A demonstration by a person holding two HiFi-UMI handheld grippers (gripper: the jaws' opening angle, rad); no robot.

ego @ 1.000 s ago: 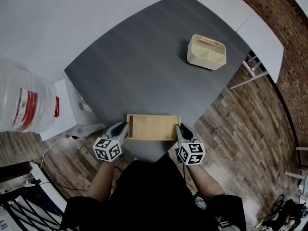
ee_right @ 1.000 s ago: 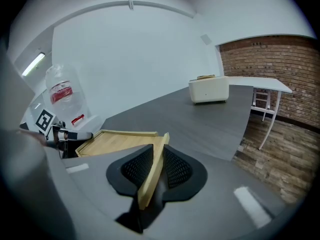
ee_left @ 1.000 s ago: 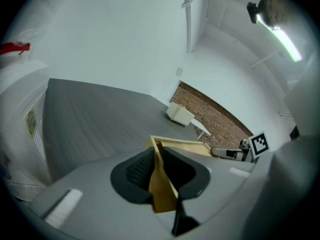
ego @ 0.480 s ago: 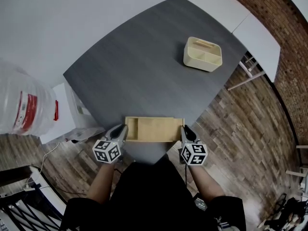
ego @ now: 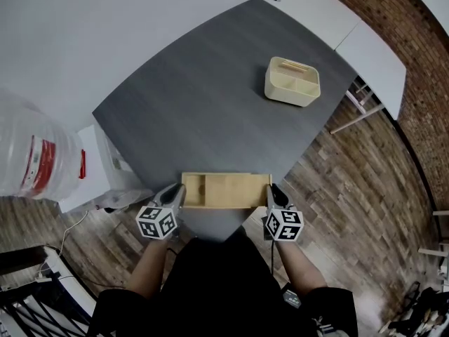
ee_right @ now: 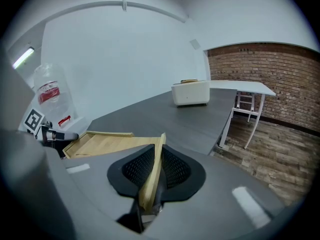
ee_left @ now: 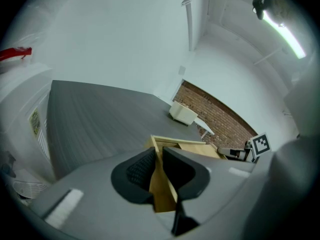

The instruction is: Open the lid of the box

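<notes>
A flat wooden box (ego: 194, 190) lies at the near edge of the dark grey table (ego: 210, 104). Its sliding lid (ego: 235, 190) sticks out past the right end, and a strip of the inside shows at the left. My left gripper (ego: 179, 192) is shut on the box's left end wall (ee_left: 161, 184), seen between the pads in the left gripper view. My right gripper (ego: 273, 192) is shut on the lid's right edge (ee_right: 150, 176). Its jaws have just been closing on that edge.
A cream plastic caddy (ego: 292, 81) stands far right on the table. A large water bottle (ego: 28, 153) stands on the floor to the left. A white table (ego: 365, 41) adjoins at the back right. The table's near corner is right under the box.
The lid has slid to the right with my right gripper, uncovering a strip of the box's inside at the left. My left gripper has kept still on the box.
</notes>
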